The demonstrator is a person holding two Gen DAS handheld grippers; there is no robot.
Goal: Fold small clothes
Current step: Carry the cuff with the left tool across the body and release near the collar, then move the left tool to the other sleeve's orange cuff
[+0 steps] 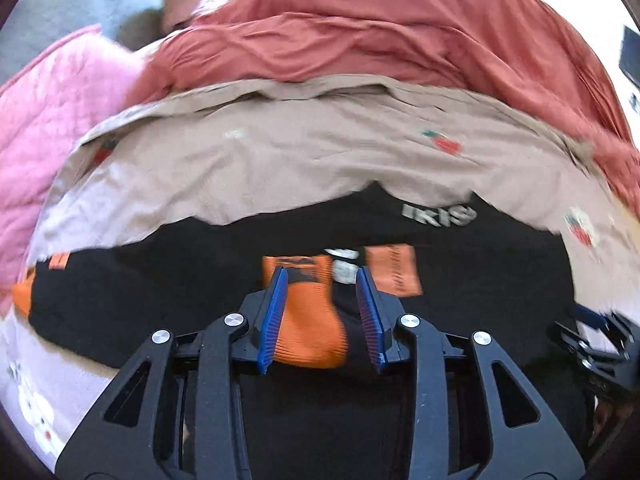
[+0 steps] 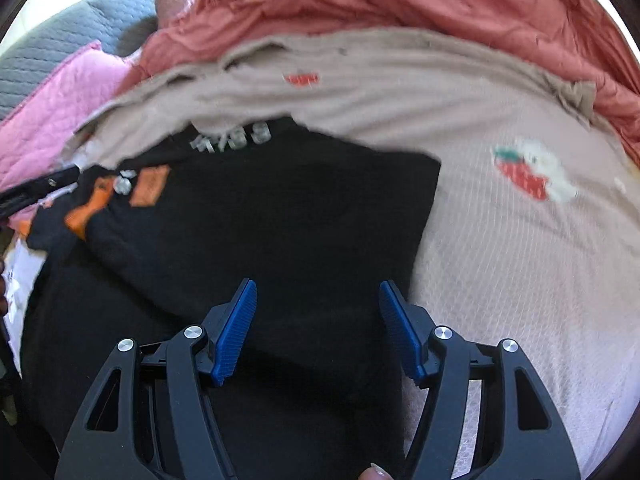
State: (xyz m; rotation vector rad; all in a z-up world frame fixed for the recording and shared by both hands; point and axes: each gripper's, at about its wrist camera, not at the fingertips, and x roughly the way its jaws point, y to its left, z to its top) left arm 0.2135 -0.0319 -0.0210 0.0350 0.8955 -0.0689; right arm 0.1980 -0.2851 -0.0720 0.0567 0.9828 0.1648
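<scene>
A small black garment [image 1: 168, 280] with orange trim lies on a beige sheet. In the left wrist view my left gripper [image 1: 322, 276] is open, its blue pads either side of an orange ribbed cuff [image 1: 312, 328] of the garment. An orange patch [image 1: 394, 274] and grey lettering [image 1: 440, 214] lie just beyond. In the right wrist view my right gripper [image 2: 318, 290] is open over the black garment [image 2: 280, 208], near its right edge. The left gripper shows at the far left [image 2: 36, 190].
The beige sheet [image 2: 500, 260] has strawberry prints [image 2: 520, 178]. A red-brown blanket [image 1: 360, 40] is heaped behind it. A pink quilt [image 1: 52, 112] and a grey cushion [image 2: 60, 44] lie at the back left. The right gripper shows at the right edge [image 1: 600, 344].
</scene>
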